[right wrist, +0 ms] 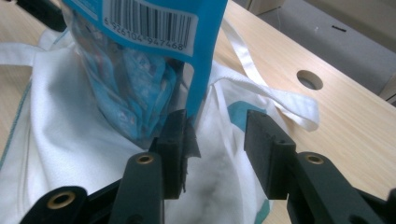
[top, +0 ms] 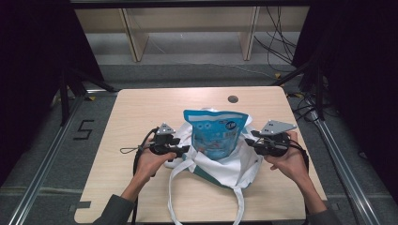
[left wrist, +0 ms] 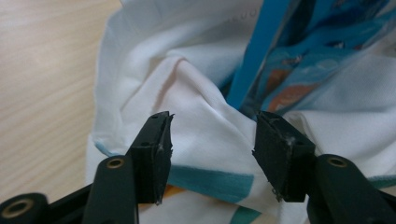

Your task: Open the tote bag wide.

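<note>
A white tote bag (top: pixel 234 166) with teal print lies crumpled at the middle of the wooden table. A blue snack pouch (top: pixel 216 133) stands upright in the bag's mouth. My left gripper (top: pixel 182 151) is at the bag's left side. In the left gripper view it (left wrist: pixel 212 137) is open, and a raised fold of the bag (left wrist: pixel 196 88) sits between the jaws, unclamped. My right gripper (top: pixel 249 139) is at the bag's right side. It (right wrist: pixel 217 137) is open over the bag's rim (right wrist: pixel 219 107), its left jaw next to the barcoded edge of the pouch (right wrist: pixel 149 28).
The bag's white straps (top: pixel 174 190) trail toward the table's front edge, and one strap (right wrist: pixel 280 98) lies on the far side. A round hole (top: pixel 233 99) is in the table near its far edge. Wooden shelving and cables lie beyond the table.
</note>
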Tool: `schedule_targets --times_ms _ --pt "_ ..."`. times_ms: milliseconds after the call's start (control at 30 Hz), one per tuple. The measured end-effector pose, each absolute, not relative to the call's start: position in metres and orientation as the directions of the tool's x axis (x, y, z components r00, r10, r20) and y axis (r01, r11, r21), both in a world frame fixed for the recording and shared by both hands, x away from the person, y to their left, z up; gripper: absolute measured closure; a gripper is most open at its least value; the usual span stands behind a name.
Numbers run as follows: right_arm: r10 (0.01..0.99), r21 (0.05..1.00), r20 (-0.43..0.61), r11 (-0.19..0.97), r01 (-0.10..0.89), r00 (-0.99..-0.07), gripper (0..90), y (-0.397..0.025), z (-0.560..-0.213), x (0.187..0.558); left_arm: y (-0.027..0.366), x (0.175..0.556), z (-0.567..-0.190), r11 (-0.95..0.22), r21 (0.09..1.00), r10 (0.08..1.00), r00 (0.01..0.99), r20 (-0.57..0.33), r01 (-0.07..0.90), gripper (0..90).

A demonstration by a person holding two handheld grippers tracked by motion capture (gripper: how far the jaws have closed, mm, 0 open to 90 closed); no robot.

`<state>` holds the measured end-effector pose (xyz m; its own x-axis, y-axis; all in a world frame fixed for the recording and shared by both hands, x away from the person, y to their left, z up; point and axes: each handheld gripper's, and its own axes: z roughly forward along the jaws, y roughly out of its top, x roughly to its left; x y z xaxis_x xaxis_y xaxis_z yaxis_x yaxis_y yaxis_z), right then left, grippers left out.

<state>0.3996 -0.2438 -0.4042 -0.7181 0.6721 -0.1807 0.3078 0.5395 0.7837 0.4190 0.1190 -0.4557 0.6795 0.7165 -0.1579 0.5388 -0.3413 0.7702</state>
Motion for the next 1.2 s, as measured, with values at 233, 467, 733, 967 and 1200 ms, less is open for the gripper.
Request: schedule_targets --times_ms 233,467,733,967,1200 --pt "0.661 0.771 -0.176 0.553 0.315 -0.730 61.4 -0.239 -0.411 0.407 0.104 0.424 -0.470 -0.333 0.748 0.735 0.655 -0.175 0.574 45.3" --pt "0.675 0.760 -0.229 0.575 0.305 -0.702 84.3 -0.238 -0.414 0.417 0.088 0.420 -0.490 -0.469 0.730 0.720 0.694 -0.010 0.497 68.6" --pt "0.772 0.764 -0.305 0.548 0.341 -0.558 88.8 -0.251 -0.439 0.464 0.094 0.414 -0.496 -0.532 0.713 0.686 0.726 0.048 0.456 77.3" --pt "0.786 0.704 -0.259 0.551 0.448 -0.561 88.7 -0.257 -0.490 0.489 0.094 0.413 -0.498 -0.539 0.707 0.686 0.726 0.053 0.458 77.7" --pt "0.825 0.775 -0.149 0.440 0.454 -0.545 78.9 -0.270 -0.482 0.488 0.100 0.414 -0.484 -0.497 0.741 0.691 0.722 0.025 0.451 59.4"
